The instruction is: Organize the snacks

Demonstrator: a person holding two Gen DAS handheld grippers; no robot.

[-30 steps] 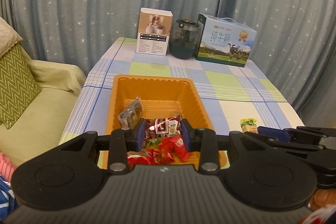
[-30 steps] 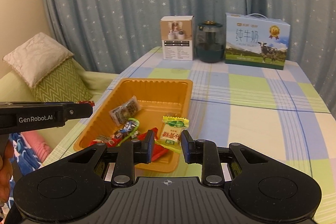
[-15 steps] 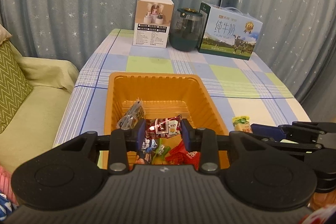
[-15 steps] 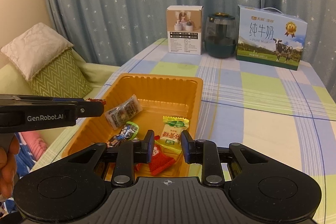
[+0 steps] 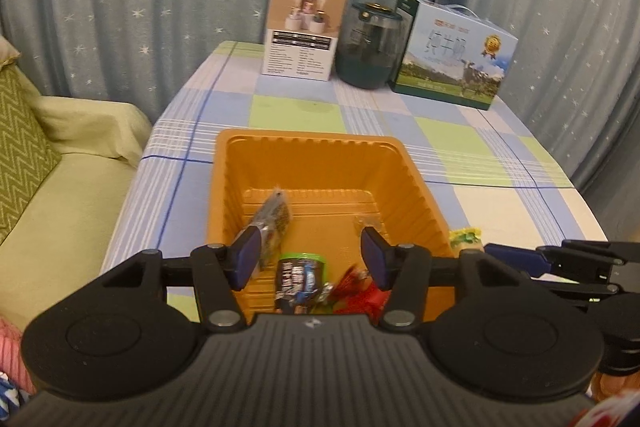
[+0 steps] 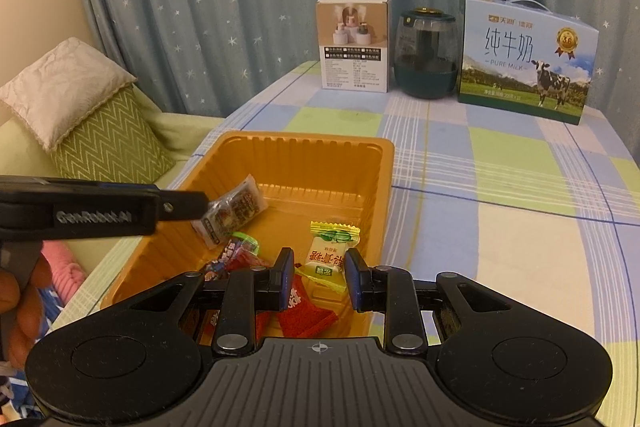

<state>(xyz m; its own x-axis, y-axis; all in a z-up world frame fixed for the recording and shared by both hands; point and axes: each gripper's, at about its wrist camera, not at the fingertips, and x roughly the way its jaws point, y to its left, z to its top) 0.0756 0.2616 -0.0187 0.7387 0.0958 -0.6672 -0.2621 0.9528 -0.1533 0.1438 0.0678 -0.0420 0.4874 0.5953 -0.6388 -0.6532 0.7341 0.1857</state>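
Note:
An orange tray point(image 5: 400, 183) point(image 6: 360, 187) sits on the checked table and holds several snack packets. My left gripper point(image 5: 310, 257) is open and empty above the tray's near end. Below it lie a dark packet point(image 5: 298, 277), red packets point(image 5: 360, 297) and a clear-wrapped snack point(image 5: 274, 219). My right gripper point(image 6: 318, 277) is shut on a yellow-green candy point(image 6: 328, 253), held over the tray's right side. The candy's top point(image 5: 464, 237) peeks out in the left wrist view. The left gripper's finger point(image 6: 176, 205) shows over the tray in the right wrist view.
A white box point(image 6: 352, 45), a dark jar point(image 6: 426, 53) and a milk carton point(image 6: 528, 59) stand at the table's far edge. A sofa with cushions point(image 6: 96, 131) is to the left.
My left gripper has opened and the red-and-white packet it held is gone from between its fingers. The right gripper has carried the yellow-green candy forward over the tray.

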